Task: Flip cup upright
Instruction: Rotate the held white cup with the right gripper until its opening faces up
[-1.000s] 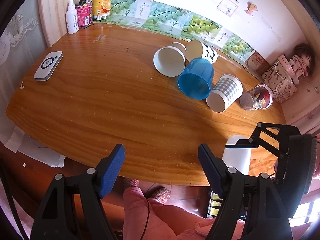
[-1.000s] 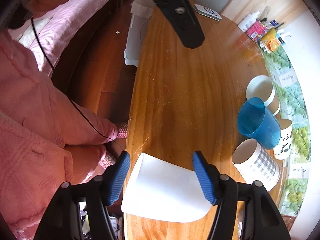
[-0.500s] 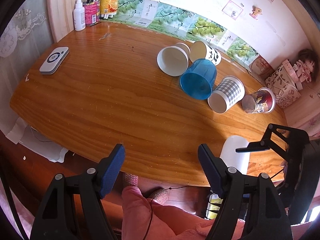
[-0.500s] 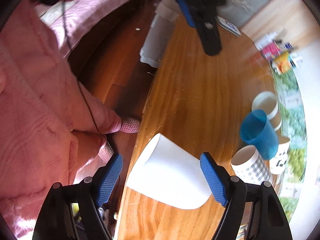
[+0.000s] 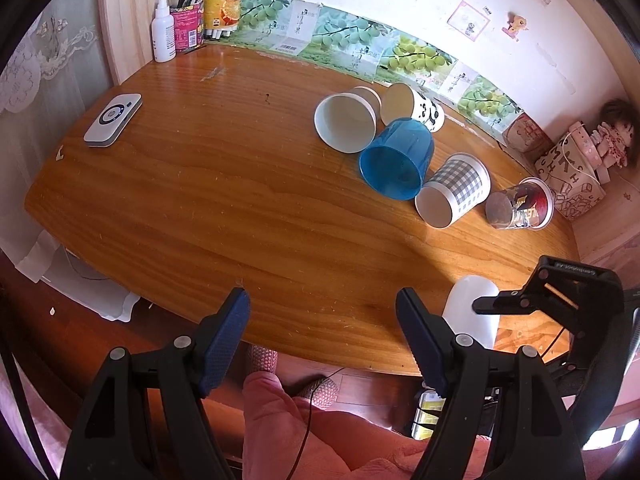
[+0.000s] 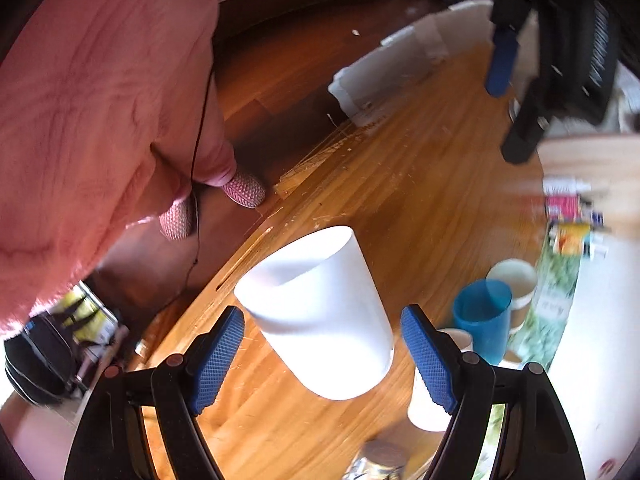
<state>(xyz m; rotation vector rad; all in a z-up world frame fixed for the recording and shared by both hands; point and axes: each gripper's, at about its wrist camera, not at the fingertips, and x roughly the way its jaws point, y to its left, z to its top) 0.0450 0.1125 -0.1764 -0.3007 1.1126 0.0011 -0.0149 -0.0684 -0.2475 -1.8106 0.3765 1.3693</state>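
A plain white cup [image 6: 320, 312] sits between the pads of my right gripper [image 6: 322, 356], tilted, its mouth toward the table's near edge. The jaws stand wide, a gap on each side, not touching it. In the left wrist view the same white cup [image 5: 472, 312] is near the table's front right edge, partly behind the right gripper's black frame [image 5: 560, 296]. My left gripper [image 5: 322, 340] is open and empty, above the front edge of the wooden table [image 5: 240, 200].
Several cups lie on their sides at the back right: a white one [image 5: 346, 122], a panda one [image 5: 412, 106], a blue one [image 5: 396, 158], a checked one [image 5: 454, 190], a red printed one [image 5: 518, 204]. A white remote-like device [image 5: 113, 119] lies left. Bottles and pens [image 5: 188, 24] stand back left.
My right gripper has swung round and tipped; the white cup now appears more upright between its pads. The left gripper has risen slightly.
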